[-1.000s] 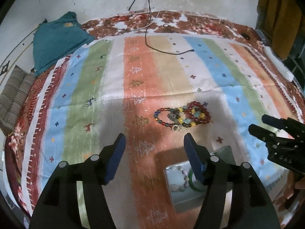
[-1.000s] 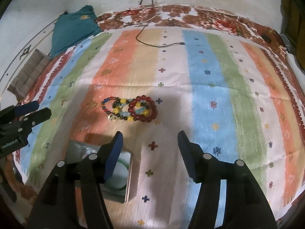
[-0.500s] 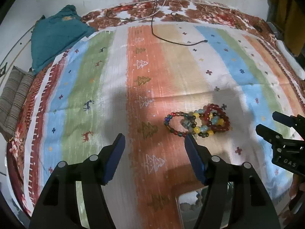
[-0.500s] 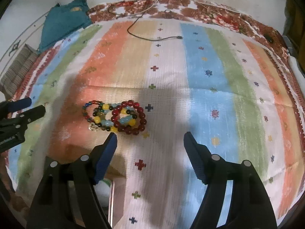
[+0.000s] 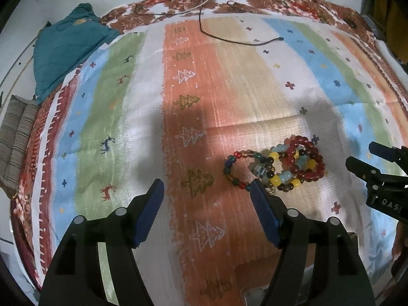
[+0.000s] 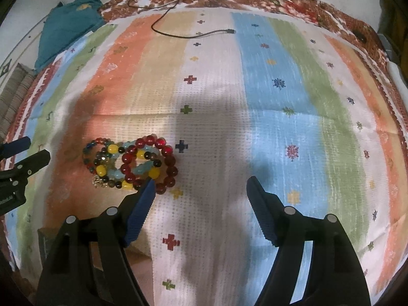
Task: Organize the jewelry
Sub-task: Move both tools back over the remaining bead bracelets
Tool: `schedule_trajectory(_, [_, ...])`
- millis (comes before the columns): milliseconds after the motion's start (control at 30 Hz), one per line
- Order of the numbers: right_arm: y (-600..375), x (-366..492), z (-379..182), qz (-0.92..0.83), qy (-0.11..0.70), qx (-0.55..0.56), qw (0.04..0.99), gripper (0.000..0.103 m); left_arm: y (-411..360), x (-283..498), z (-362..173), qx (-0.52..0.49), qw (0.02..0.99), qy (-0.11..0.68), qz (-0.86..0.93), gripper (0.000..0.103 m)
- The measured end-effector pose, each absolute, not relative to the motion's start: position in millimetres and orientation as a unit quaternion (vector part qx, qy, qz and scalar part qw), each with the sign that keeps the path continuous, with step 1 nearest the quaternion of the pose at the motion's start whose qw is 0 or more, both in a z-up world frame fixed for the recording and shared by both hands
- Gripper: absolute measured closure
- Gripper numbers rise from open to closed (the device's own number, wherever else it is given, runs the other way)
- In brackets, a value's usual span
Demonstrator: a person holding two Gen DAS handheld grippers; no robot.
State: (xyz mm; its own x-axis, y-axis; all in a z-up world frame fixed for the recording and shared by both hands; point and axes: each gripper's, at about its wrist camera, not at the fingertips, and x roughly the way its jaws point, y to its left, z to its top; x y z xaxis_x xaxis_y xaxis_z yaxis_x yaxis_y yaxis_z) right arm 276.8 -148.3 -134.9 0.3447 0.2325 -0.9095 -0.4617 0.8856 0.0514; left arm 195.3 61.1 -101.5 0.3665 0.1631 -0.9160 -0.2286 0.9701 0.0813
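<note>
A pile of beaded bracelets (image 5: 276, 167) lies on the striped cloth: a dark red one (image 6: 153, 162), a yellow and pale blue one (image 6: 114, 170) and a thin multicoloured one (image 5: 233, 168). My left gripper (image 5: 207, 190) is open and empty, its right fingertip just short of the pile. My right gripper (image 6: 200, 186) is open and empty, its left fingertip at the pile's near edge. The right gripper also shows in the left wrist view (image 5: 380, 168), the left gripper in the right wrist view (image 6: 23, 158). The metal tin (image 6: 44, 239) is mostly hidden under the fingers.
The striped cloth (image 5: 229, 89) covers a floral-edged bed. A black cable (image 5: 229, 39) lies at the far side. A teal cloth (image 5: 66, 46) and a striped cushion (image 5: 15, 132) sit at the far left. A wall runs behind.
Both grippers have moved forward towards the bracelets. The pile looks larger and closer, and the tin has slipped almost out of both views.
</note>
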Motion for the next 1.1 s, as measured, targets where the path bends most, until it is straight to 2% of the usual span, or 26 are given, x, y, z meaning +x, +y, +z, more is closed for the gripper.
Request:
schedule_trajectory(667, [-137, 300, -168, 0.212, 0.572, -0.104, 0.786, 0.029, 74, 227, -141, -0.038, 0.802, 0.587, 0.104, 0.033])
schedule_trajectory(1100, [-119, 311, -181, 0.215, 0.569, -0.129, 0.783, 0.029, 72, 243, -162, -0.015, 0.788, 0.607, 0.100, 0.036])
